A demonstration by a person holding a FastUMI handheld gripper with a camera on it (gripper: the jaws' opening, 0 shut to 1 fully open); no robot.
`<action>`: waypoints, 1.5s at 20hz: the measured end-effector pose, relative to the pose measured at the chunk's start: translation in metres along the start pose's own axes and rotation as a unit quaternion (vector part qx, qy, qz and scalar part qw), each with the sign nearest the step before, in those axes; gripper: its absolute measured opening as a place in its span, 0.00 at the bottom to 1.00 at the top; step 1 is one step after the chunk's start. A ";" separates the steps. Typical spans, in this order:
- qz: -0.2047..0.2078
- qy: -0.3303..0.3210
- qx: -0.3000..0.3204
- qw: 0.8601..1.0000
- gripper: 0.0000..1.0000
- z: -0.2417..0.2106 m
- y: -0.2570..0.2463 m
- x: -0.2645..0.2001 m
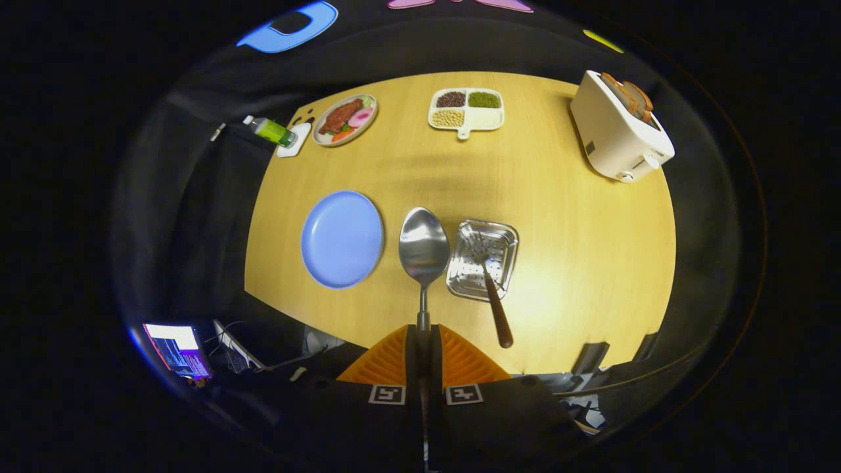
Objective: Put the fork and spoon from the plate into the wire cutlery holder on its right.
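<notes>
A: How far along is it?
B: The gripper is pinching the spoon between closed fingers; just ahead-right, the fork is already standing in the cutlery holder
A: The plate?
B: Lying bare ahead-left; only the spoon is left

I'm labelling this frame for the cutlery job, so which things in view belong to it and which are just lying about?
Job:
- spoon, clamped in the gripper
- fork, already standing in the wire cutlery holder
- blue plate, now bare

Lying about:
- toaster with bread
- divided tray of beans
- food plate
- green bottle
</notes>
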State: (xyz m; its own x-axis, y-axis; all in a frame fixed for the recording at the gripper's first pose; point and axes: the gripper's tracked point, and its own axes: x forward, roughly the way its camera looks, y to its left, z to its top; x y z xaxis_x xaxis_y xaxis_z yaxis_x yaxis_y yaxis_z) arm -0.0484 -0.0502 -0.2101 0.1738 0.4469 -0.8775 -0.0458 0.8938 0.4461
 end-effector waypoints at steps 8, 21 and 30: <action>-0.035 0.172 -0.023 0.984 0.08 -0.002 -0.052 0.027; -0.055 0.291 -0.010 0.955 0.10 0.023 -0.056 0.070; -0.019 0.174 -0.007 0.984 0.46 0.049 -0.045 0.069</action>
State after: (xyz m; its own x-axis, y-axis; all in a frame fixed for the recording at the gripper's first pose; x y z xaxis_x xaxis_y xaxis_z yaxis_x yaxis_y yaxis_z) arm 0.0142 -0.0618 -0.2817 -0.1726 0.3973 -0.9013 -0.0605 0.9090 0.4123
